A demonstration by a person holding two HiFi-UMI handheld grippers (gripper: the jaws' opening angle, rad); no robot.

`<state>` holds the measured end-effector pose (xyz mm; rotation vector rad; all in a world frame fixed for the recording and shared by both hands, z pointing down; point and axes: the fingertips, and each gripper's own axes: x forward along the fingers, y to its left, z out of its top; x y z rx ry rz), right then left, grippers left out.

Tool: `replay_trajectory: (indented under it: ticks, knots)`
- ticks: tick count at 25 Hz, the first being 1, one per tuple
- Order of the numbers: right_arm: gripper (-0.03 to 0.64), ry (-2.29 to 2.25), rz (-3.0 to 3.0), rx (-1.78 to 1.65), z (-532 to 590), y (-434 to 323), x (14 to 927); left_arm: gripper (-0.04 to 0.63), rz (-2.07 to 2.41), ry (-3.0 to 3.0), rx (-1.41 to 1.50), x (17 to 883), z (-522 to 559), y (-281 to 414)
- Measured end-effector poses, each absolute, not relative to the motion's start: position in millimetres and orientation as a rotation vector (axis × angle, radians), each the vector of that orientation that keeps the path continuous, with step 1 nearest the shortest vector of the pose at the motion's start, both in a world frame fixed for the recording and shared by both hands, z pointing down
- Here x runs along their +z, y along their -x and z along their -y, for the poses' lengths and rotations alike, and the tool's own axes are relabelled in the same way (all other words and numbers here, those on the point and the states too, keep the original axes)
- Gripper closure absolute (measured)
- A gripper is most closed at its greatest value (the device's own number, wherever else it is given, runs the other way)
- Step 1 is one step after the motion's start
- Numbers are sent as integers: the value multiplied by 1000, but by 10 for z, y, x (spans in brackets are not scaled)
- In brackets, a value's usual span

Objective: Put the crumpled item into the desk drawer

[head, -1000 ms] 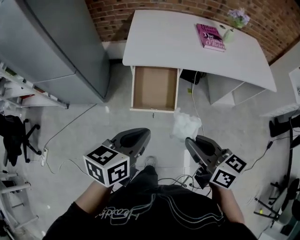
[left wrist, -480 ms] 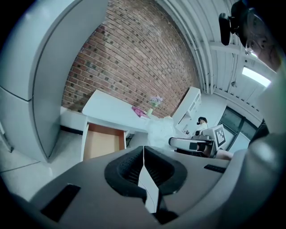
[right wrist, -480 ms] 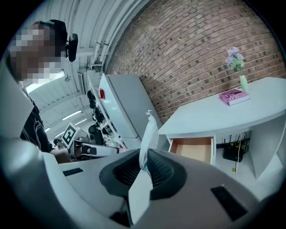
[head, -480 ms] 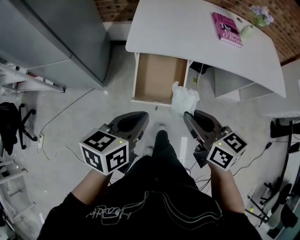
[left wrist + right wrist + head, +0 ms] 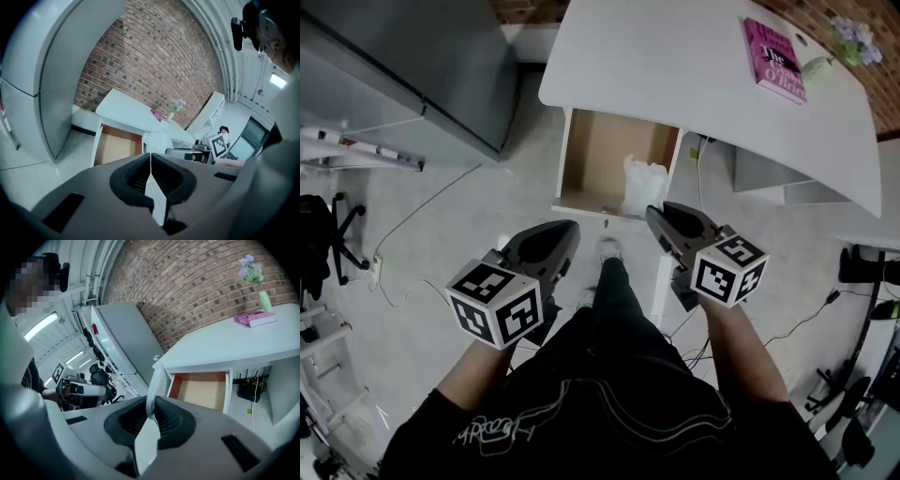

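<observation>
The plastic bag [image 5: 643, 183], clamped in the right gripper [image 5: 654, 214], has advanced over the drawer [image 5: 586, 155] ahead of the jaws. Lower it past the front rim before releasing. The left gripper [image 5: 570, 228] is clenched and empty.

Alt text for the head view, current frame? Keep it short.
Seen from above, the right gripper holds a crumpled white bag over the right side of the open desk drawer. The left gripper hangs beside it, shut and empty. A pink book and flower vase sit on the white desk.
</observation>
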<state>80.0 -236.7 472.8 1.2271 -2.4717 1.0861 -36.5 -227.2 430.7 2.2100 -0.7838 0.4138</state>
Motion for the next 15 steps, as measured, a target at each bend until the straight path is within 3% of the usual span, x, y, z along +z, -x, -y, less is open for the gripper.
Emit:
replay_trajectory:
  ticks: [15]
  knots:
    - [552, -1091, 2263, 1212, 3412, -631, 6365, 572, 830, -2060, 434, 5150, 3057, 437]
